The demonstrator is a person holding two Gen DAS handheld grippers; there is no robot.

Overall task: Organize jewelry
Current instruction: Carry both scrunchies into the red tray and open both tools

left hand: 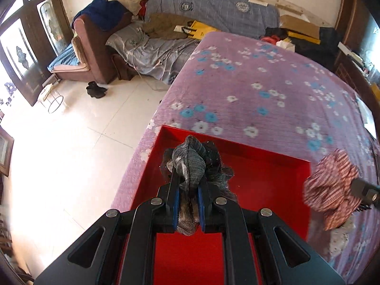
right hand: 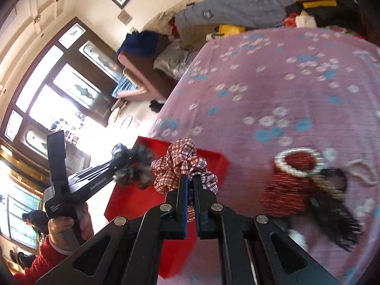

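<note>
Left gripper [left hand: 188,185] pinches a grey scrunchie [left hand: 190,163] over the red tray [left hand: 266,180], which sits at the bed's [left hand: 261,83] near-left corner; right gripper [right hand: 190,185] pinches a plaid scrunchie [right hand: 184,159] just off the tray's right edge. Lower each before opening the fingers — release inside the rim; left edge drops to floor; bracelets [right hand: 298,163] lie right, well apart.
</note>
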